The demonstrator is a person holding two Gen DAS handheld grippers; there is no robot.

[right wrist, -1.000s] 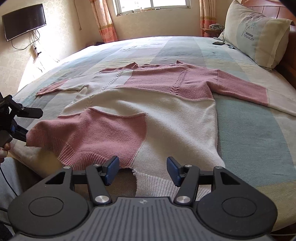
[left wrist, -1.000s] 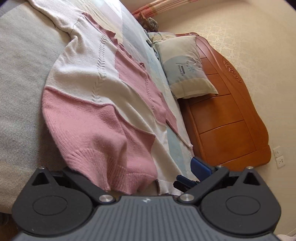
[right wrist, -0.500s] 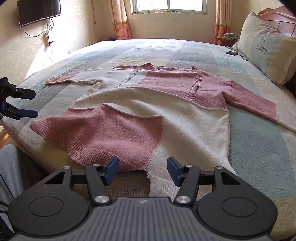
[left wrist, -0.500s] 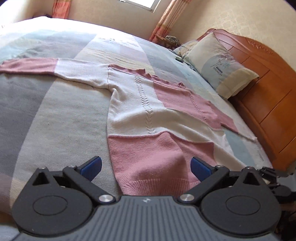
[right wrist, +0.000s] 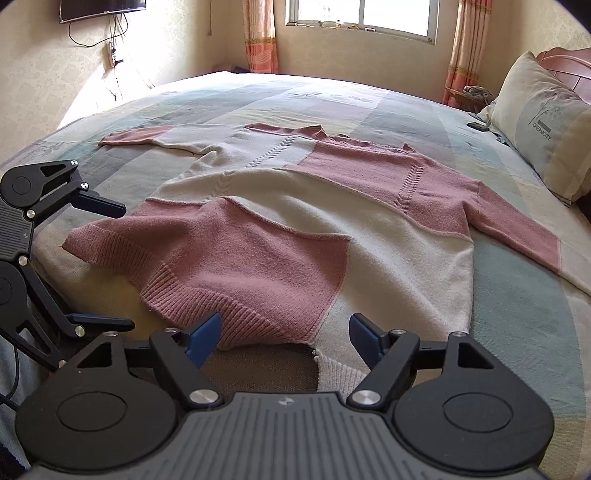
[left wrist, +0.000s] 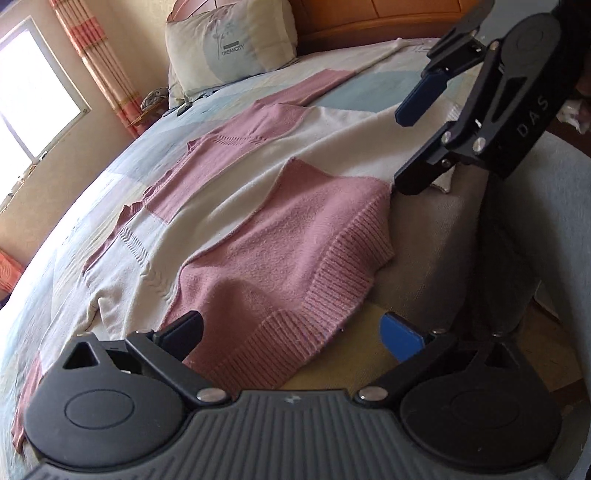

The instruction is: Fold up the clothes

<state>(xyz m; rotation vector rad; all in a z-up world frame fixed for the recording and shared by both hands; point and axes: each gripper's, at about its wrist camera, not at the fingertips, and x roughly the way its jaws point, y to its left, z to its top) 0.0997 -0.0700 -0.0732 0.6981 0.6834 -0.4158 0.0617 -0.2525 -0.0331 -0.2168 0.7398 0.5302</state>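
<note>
A pink and cream knitted sweater (right wrist: 295, 221) lies spread on the bed, front up, its ribbed hem (left wrist: 332, 295) hanging slightly over the near edge. My left gripper (left wrist: 291, 332) is open at the hem's pink corner, with the rib lying between its fingers and no pad pressing it. In the right wrist view the left gripper (right wrist: 110, 264) stands on its side at the left. My right gripper (right wrist: 284, 332) is open and its jaws are still opening. It straddles the hem where pink meets cream without touching it. The left wrist view shows the right gripper (left wrist: 413, 144) at the upper right.
A pale pillow (right wrist: 543, 125) leans on the wooden headboard (left wrist: 369, 14) at the right. A small dark object (right wrist: 476, 126) lies on the striped bedcover (right wrist: 517, 295) near it. A window (right wrist: 362, 18) and curtains are at the far wall, a TV (right wrist: 99, 5) at the upper left.
My left gripper let go of the pink hem corner, opened wide, rolled onto its side and swung along the bed edge. The right jaws widened. The hem now rests on the bed.
</note>
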